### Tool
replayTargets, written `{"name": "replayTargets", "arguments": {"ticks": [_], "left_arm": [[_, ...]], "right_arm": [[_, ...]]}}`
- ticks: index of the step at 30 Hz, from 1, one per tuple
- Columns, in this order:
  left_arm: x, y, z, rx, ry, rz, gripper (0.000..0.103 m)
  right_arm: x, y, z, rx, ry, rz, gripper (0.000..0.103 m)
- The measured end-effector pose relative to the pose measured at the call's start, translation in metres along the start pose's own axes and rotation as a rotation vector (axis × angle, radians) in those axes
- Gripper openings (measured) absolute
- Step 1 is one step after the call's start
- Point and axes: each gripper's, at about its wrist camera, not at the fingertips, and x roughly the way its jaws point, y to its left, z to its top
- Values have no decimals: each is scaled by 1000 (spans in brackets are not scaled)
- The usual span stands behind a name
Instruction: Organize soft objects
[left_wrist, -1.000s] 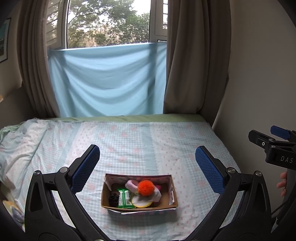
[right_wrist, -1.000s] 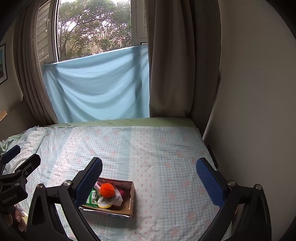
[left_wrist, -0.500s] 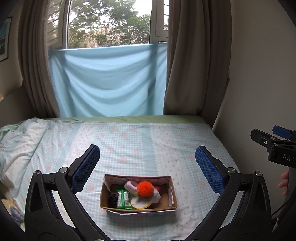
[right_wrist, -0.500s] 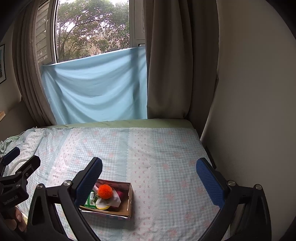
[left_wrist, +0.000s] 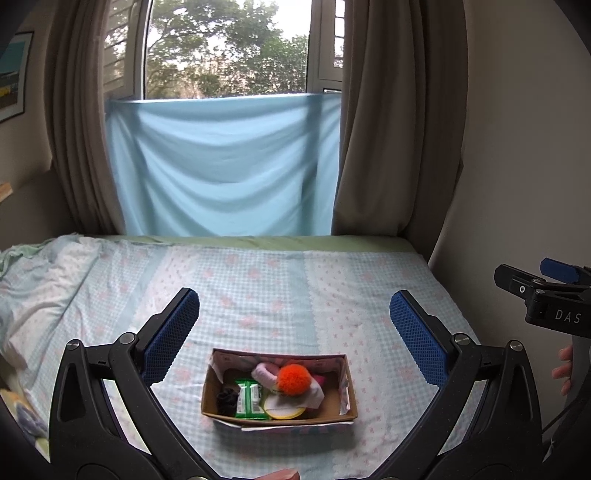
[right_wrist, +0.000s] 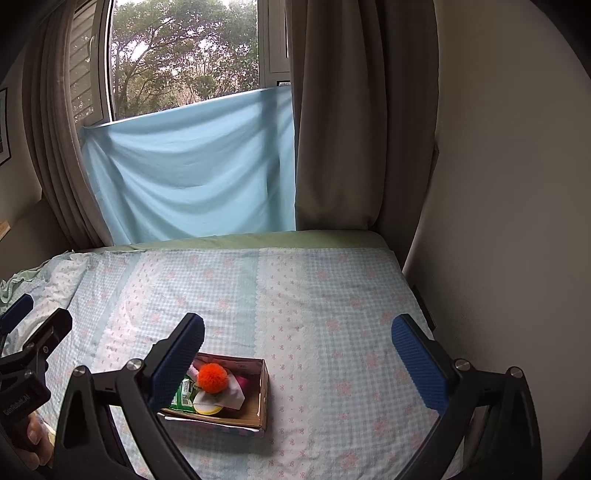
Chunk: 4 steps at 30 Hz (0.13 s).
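A shallow cardboard box (left_wrist: 343, 382) sits on the bed near its front edge. It holds an orange pom-pom (left_wrist: 293, 379), a pink soft roll (left_wrist: 265, 372), a green packet (left_wrist: 250, 399), a yellow-rimmed round pad (left_wrist: 284, 409), a white cloth (left_wrist: 314, 394) and a dark item (left_wrist: 227, 398). My left gripper (left_wrist: 294, 338) is open and empty, above and behind the box. My right gripper (right_wrist: 298, 356) is open and empty; the box (right_wrist: 263, 391) lies low left in its view, partly hidden by the left finger (right_wrist: 177, 363).
The bed has a light blue checked sheet (left_wrist: 258, 288) with a rumpled fold at the left (left_wrist: 44, 280). A wall (right_wrist: 498, 184) runs along the bed's right side. Curtains and a blue cloth (left_wrist: 221, 166) hang at the far end under the window.
Both grippers have drawn back and risen slightly, so the box sits a little lower in both views. The box and its contents have not moved.
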Motion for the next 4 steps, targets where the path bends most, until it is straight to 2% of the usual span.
{"name": "replayTargets", "arguments": {"ticks": [4], "left_arm": [[9, 5, -7, -2, 41, 14, 103]], "right_arm": [[13, 5, -5, -9, 39, -1, 101]]}}
